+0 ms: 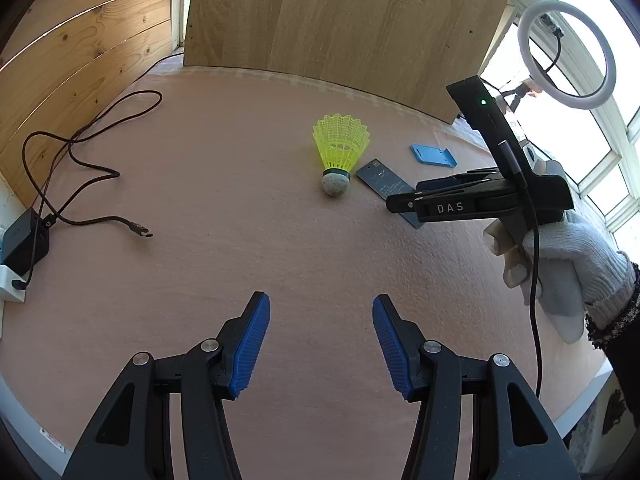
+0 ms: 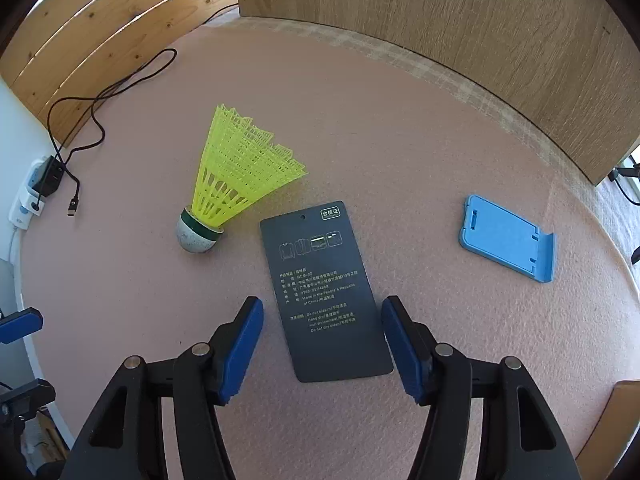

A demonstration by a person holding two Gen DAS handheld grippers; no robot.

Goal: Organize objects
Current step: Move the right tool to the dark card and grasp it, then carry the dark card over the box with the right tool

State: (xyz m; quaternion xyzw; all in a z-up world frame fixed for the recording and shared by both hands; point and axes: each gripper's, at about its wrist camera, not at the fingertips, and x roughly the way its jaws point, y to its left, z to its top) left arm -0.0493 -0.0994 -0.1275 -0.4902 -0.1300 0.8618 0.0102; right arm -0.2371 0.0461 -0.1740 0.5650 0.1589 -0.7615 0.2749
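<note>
The dark rectangular printed card (image 2: 326, 292) is seen flat on the pink felt table covering (image 2: 400, 152), its lower part lying between the blue-padded fingers of the right gripper (image 2: 322, 344); in the left wrist view the card is largely hidden behind that gripper. The pads are spread apart, and whether they touch the card's edges cannot be told. Just beside the card's upper left corner lies the yellow plastic shuttlecock with a white cork tip (image 2: 236, 184). A light blue plastic phone stand (image 2: 508, 240) sits well apart to the right. The right gripper is held by a white-gloved hand (image 1: 560, 256), pointed steeply down. The left gripper (image 1: 320, 344) is seen spread open over bare felt, nothing between its pads.
</note>
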